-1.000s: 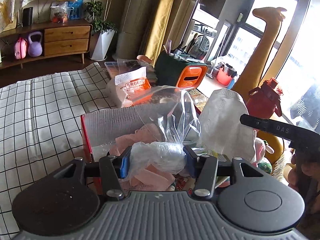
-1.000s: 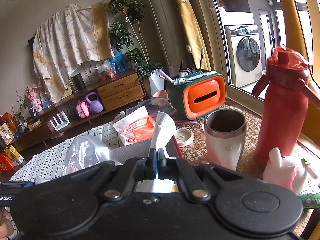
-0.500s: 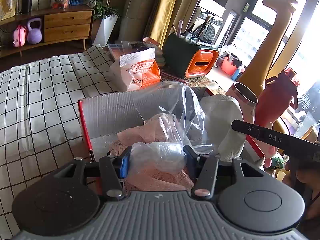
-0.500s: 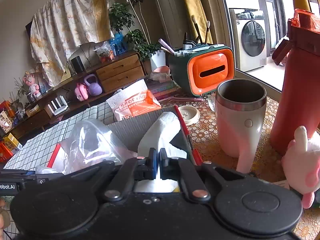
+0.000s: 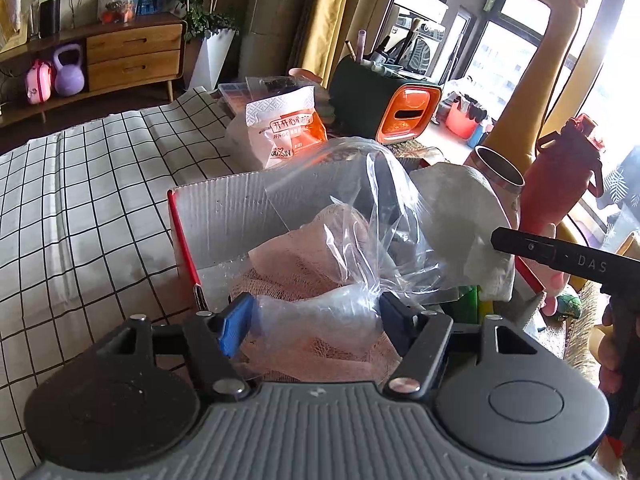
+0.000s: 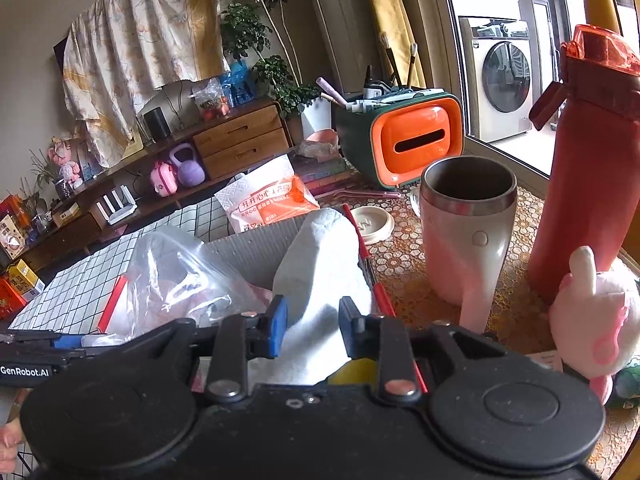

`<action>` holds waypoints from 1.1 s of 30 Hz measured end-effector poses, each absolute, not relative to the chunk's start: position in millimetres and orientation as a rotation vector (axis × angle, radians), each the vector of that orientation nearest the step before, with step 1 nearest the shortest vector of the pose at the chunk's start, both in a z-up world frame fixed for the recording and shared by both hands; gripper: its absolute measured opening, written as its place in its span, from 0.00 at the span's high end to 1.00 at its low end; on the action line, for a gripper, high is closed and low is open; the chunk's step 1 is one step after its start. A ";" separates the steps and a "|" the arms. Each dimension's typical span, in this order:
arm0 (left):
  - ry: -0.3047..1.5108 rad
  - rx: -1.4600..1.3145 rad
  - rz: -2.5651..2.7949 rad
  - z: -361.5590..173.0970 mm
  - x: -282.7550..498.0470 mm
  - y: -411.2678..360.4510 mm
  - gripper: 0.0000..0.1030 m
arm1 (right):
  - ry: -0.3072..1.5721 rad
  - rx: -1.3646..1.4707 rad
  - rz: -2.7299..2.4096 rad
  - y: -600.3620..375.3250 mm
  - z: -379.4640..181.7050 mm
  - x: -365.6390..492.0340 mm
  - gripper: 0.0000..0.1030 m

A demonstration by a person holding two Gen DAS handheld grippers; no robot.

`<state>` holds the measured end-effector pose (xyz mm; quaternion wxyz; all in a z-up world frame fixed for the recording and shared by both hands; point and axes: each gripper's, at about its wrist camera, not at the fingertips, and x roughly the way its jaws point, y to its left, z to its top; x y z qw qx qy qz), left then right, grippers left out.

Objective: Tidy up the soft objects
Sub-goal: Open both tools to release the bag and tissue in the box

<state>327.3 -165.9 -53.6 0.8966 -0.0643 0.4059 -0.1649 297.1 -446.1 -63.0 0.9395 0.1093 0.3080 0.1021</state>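
The grey corrugated box with red edges (image 5: 224,208) hid its own floor, and its near wall was cut off behind both tools. Inside lay one clear plastic bag holding pink mesh cloth (image 5: 320,276) on the left and one white paper towel (image 6: 324,276) on the right. The left gripper (image 5: 316,320) was opening, pads just beside the bag's neck. The right gripper (image 6: 312,326) was opening too, the towel between its pads. One steel-rimmed cup (image 6: 466,232) and one red bottle (image 6: 588,160) stood right of the box.
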 end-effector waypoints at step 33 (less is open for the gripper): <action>0.660 -0.121 -0.406 -9.9 231.0 -148.1 0.16 | 0.492 0.140 0.346 -412.3 -19.8 201.7 0.26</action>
